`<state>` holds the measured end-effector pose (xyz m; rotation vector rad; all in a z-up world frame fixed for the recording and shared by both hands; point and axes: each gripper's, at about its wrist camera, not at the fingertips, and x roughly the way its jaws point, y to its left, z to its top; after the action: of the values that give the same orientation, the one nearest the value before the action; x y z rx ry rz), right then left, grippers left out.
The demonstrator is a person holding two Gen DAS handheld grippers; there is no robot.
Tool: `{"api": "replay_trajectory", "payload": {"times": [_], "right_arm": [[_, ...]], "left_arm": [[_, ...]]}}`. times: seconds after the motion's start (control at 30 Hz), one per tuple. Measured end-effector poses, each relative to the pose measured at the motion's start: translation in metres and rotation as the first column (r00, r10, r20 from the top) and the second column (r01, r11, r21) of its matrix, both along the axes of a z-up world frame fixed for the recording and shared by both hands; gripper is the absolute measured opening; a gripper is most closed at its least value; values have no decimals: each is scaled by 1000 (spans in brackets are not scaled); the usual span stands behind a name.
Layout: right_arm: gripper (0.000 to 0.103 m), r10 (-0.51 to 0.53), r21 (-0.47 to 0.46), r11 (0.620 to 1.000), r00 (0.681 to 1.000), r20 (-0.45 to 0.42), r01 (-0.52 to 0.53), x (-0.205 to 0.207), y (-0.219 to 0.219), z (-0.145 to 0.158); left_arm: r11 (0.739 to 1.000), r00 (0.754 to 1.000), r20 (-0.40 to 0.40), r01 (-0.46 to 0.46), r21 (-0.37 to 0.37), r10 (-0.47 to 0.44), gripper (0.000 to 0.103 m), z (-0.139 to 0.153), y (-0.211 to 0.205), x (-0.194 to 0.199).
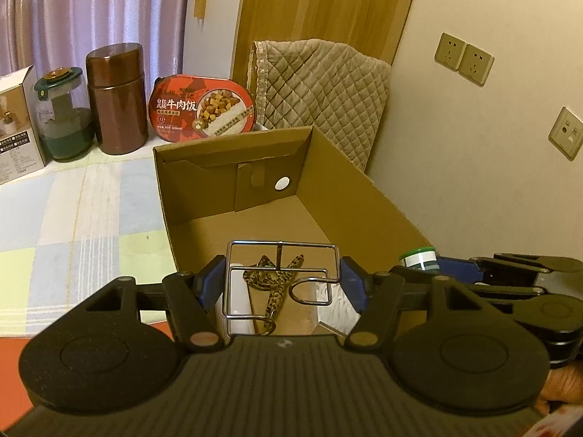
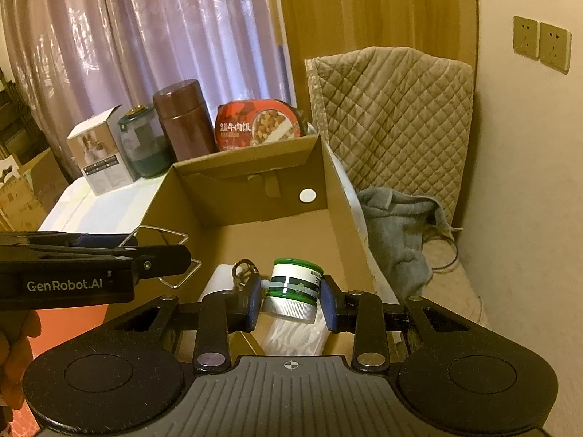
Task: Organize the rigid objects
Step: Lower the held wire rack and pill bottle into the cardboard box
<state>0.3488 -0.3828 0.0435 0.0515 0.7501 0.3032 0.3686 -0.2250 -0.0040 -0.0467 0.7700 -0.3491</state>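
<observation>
My left gripper is shut on a chrome wire rack, its blue pads pressing the frame's two sides above the near end of an open cardboard box. My right gripper is shut on a small green-and-white bottle with a silver cap, also over the box. Inside the box lie a leopard-print strap with a ring, a white roll and a clear packet of white sticks. The left gripper with the wire rack shows at the left in the right wrist view.
Behind the box stand a brown flask, a green-lidded glass jar, a white carton and a red meal tub. A quilted cover and a grey cloth lie to the right, by the wall with sockets.
</observation>
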Motion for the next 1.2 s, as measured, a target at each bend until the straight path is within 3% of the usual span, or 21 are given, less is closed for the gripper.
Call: {"api": "replay_trajectory", "payload": {"times": [1.2], "right_arm": [[31, 2, -6, 1000, 1000, -12, -2, 3, -1, -7]], "left_arm": [[1000, 1000, -14, 15, 9, -14, 62, -9, -4, 7]]}}
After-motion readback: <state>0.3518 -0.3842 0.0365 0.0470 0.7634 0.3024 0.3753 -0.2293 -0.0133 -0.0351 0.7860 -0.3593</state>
